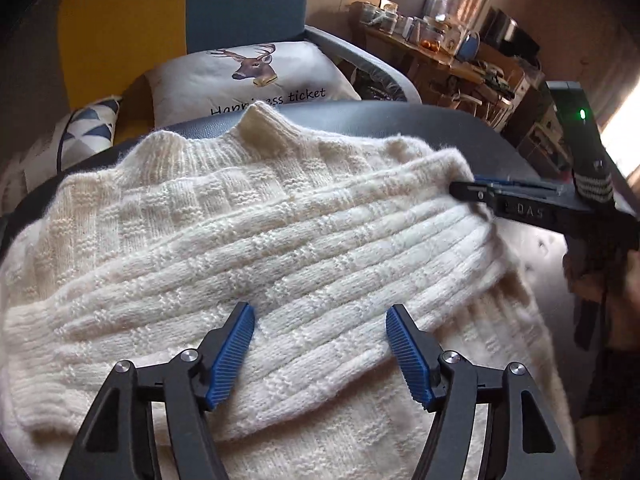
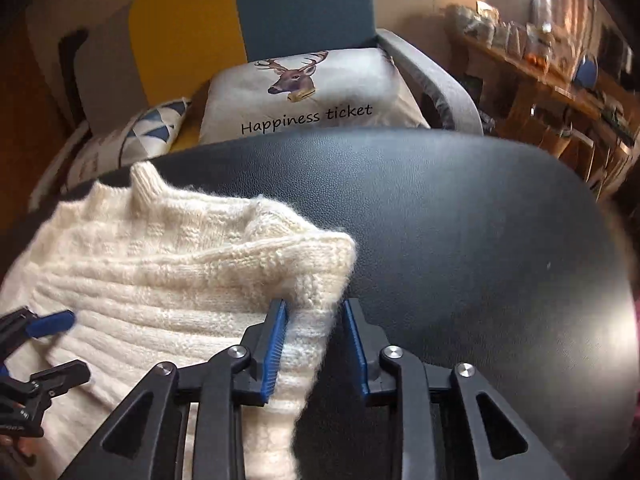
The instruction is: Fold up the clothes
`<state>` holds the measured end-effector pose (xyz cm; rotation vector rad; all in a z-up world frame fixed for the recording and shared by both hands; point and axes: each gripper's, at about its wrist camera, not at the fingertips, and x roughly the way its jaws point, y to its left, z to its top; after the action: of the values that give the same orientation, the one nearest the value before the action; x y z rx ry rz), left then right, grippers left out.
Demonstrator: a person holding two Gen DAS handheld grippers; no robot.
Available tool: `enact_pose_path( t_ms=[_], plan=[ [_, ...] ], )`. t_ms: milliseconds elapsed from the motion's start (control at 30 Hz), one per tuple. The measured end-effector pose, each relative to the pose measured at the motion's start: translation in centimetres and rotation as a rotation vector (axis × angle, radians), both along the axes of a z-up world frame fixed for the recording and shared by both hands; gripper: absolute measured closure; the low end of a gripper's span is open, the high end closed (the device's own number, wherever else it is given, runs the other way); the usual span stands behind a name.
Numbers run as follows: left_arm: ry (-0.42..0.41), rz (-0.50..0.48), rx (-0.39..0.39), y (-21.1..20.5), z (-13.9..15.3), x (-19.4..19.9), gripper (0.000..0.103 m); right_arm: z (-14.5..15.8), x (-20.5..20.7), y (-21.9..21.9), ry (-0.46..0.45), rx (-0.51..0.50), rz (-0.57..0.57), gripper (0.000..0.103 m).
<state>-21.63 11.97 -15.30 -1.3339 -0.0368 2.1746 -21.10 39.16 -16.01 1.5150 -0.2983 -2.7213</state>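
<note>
A cream knitted sweater lies on a black padded surface, collar at the far side, with one ribbed part folded across its body. My left gripper hovers open over the near part of the sweater, nothing between its blue pads. My right gripper is open at the sweater's right folded corner. The knit edge lies between its fingers, touching the left pad and apart from the right one. The left wrist view shows the right gripper side-on at that corner. The left gripper shows at the left edge.
Behind the surface stands a seat with a yellow and blue back, holding a deer cushion and a triangle-patterned cushion. A cluttered wooden shelf runs along the far right. The black surface's right half is bare.
</note>
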Motion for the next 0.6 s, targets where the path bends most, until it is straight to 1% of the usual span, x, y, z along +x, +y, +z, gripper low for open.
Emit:
enact_pose_path(
  t_ms=[33, 67, 100, 133, 200, 333, 400, 467, 500, 567, 600],
  plan=[
    [-0.025, 0.008, 0.057, -0.3, 0.5, -0.5, 0.034, 0.5, 0.5, 0.5, 0.01, -0.024, -0.018, 0.074],
    [-0.028, 0.01, 0.086, -0.3, 1.1, -0.9, 0.034, 1.0, 1.0, 0.9, 0.024, -0.068, -0.014, 0.074],
    [-0.014, 0.002, 0.1, 0.1, 1.8, -1.1, 0.034, 1.5, 1.5, 1.1, 0.04, -0.115, -0.007, 0.074],
    [0.002, -0.007, 0.113, 0.6, 2.5, -1.4, 0.034, 1.9, 2.3, 1.1, 0.062, -0.171, 0.027, 0.074],
    [0.011, -0.042, 0.144, 2.0, 3.5, -2.1, 0.034, 2.6, 3.5, -0.2, 0.086, -0.187, 0.126, 0.074],
    [-0.069, -0.094, 0.173, 5.7, 3.2, -4.4, 0.035, 2.0, 5.4, -4.4, 0.05, -0.133, 0.314, 0.074],
    [-0.115, -0.122, 0.189, 7.4, 2.8, -5.2, 0.041, 0.7, 5.4, -6.0, 0.021, -0.092, 0.366, 0.074],
    [-0.16, -0.155, 0.203, 9.1, 2.3, -5.8, 0.043, -0.9, 5.3, -6.4, -0.017, -0.026, 0.368, 0.074],
    [-0.175, -0.174, 0.202, 10.0, 2.0, -6.0, 0.044, -1.7, 5.2, -6.6, -0.036, 0.009, 0.367, 0.076],
    [-0.193, -0.218, 0.166, 12.0, 1.2, -6.1, 0.046, -2.1, 6.0, -5.9, 0.005, -0.032, 0.347, 0.076],
    [-0.192, -0.224, 0.129, 13.0, 0.5, -6.2, 0.048, -2.2, 6.4, -5.8, 0.018, -0.035, 0.338, 0.078]
  ],
)
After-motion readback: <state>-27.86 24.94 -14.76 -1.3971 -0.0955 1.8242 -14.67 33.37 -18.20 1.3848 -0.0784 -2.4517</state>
